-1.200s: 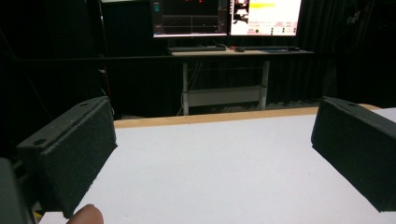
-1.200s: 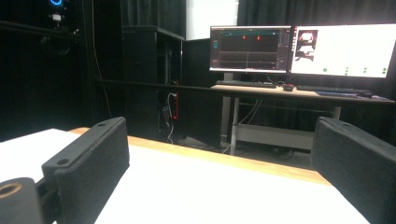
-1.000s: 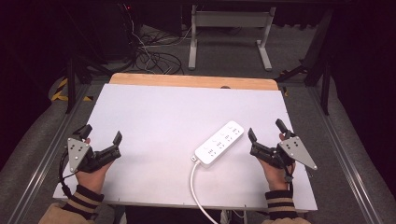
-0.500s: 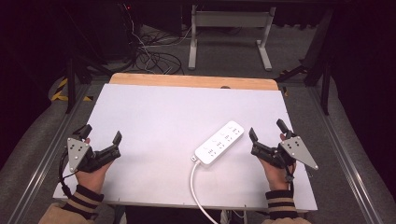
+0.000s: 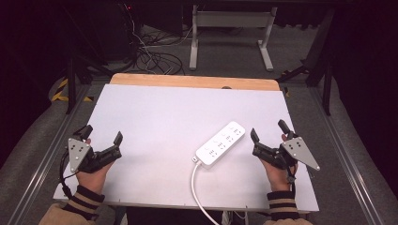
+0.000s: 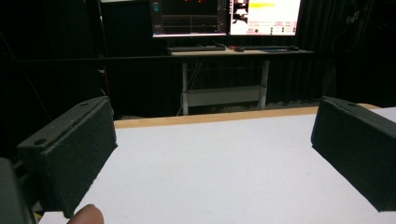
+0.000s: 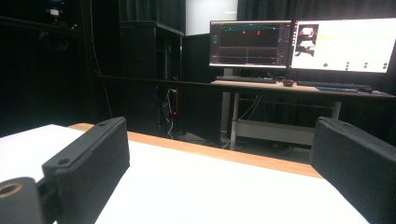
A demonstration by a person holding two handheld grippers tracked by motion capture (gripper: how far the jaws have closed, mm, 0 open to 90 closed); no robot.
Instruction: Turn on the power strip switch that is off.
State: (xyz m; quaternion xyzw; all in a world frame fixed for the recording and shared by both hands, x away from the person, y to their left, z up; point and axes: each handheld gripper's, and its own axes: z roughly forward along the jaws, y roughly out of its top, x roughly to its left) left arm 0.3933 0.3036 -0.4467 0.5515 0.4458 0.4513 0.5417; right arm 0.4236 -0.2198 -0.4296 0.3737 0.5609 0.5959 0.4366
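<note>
A white power strip [image 5: 220,144] lies diagonally on the white table top [image 5: 159,117], right of centre, its white cord [image 5: 199,197] running off the near edge. My left gripper [image 5: 102,135] rests at the table's near left corner, jaws wide open with nothing between them. My right gripper [image 5: 268,131] sits at the near right, just right of the strip and apart from it, also open and empty. In the left gripper view [image 6: 212,158] and the right gripper view [image 7: 219,168], the black padded jaws stand far apart over bare white table.
A wooden strip [image 5: 192,82] runs along the table's far edge. Beyond it are a desk frame [image 5: 230,28], tangled cables on the floor [image 5: 150,56], and a desk with lit monitors [image 7: 299,44]. Metal rails flank the table on both sides.
</note>
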